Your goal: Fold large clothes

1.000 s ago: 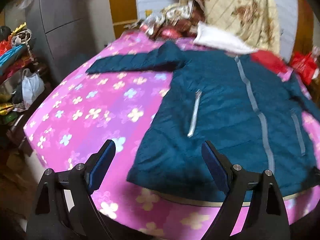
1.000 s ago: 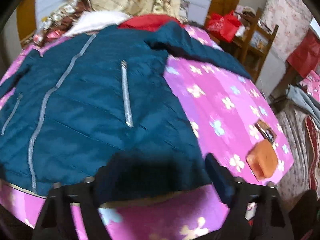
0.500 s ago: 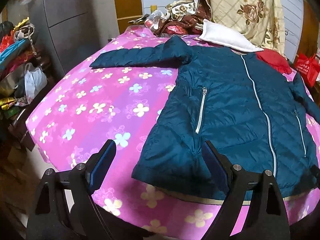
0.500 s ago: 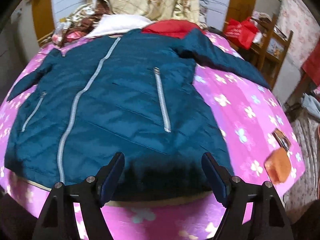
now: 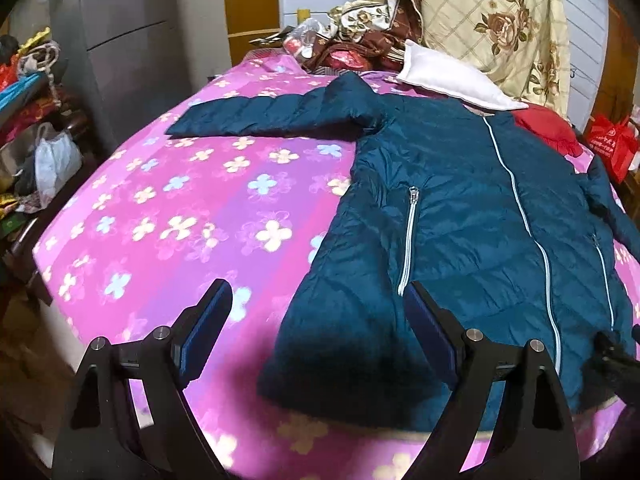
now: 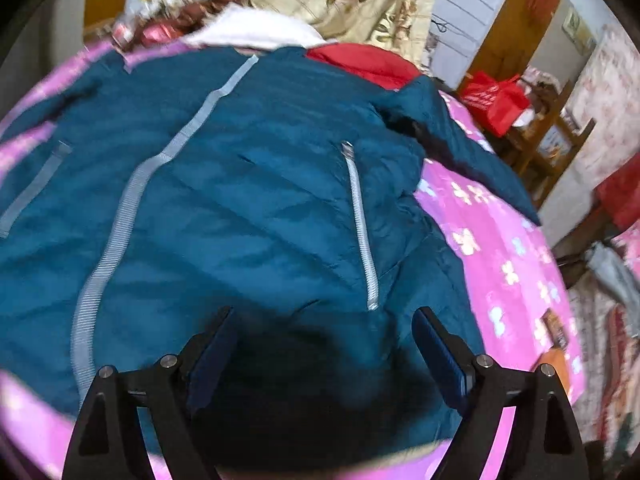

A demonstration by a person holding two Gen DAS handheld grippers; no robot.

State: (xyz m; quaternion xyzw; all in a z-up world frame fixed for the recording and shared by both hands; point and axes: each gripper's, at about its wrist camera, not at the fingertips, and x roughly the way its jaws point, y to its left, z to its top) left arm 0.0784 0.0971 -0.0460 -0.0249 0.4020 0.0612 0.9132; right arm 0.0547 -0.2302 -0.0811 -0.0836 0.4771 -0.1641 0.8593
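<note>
A dark teal puffer jacket [image 5: 472, 232] lies face up on the pink flowered bedspread [image 5: 180, 216], zipped, hem toward me. Its left sleeve [image 5: 276, 114] stretches out to the left. In the right wrist view the jacket [image 6: 248, 216] fills the frame, and its other sleeve [image 6: 476, 160] runs off to the right. My left gripper [image 5: 316, 320] is open and empty, hovering over the jacket's lower left hem corner. My right gripper [image 6: 324, 336] is open and empty, low over the hem below the right pocket zipper [image 6: 362, 228].
A white pillow [image 5: 452, 76], a red garment [image 5: 548, 128] and a floral quilt [image 5: 496, 20] lie at the bed's head. A grey cabinet [image 5: 124, 36] and clutter stand on the left. A red bag [image 6: 494, 98], a wooden chair and an orange item [image 6: 554, 364] are on the right.
Both grippers have moved in closer and lower over the jacket's hem. The right wrist view has shifted right and is blurred by motion. Both stay open.
</note>
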